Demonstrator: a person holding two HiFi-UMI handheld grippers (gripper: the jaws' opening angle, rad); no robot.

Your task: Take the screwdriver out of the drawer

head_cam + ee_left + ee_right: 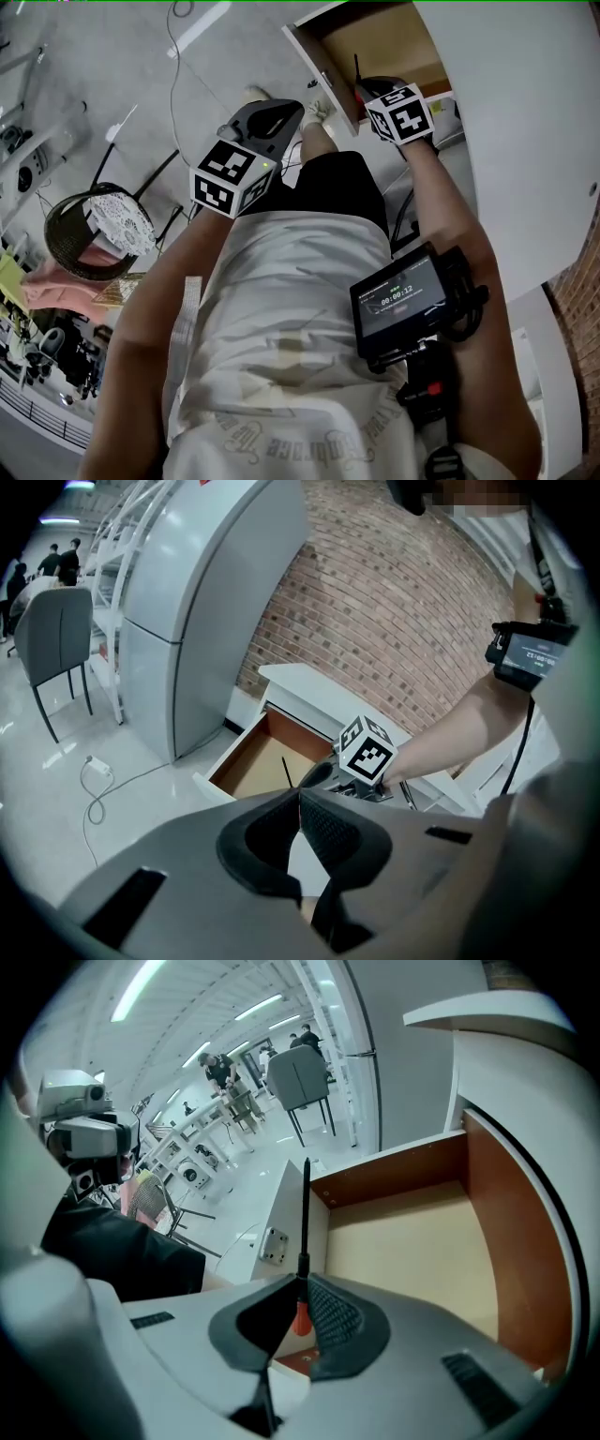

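At the drawer (412, 1241), the right tool (302, 1286) clamps the screwdriver (306, 1213).

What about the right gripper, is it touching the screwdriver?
Touching. The right gripper view shows the right gripper with jaws closed on the screwdriver: its orange handle is pinched between the pads, black shaft sticking out.

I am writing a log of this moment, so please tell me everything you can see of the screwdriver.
The screwdriver has a thin, straight black shaft, probably metal, and an orange-red handle, of which only a small part shows. The right gripper is shut on the handle end, and the shaft sticks straight out beyond the jaws, by the front of the open drawer. Its tip is too small to tell the type. Nothing else touches it.
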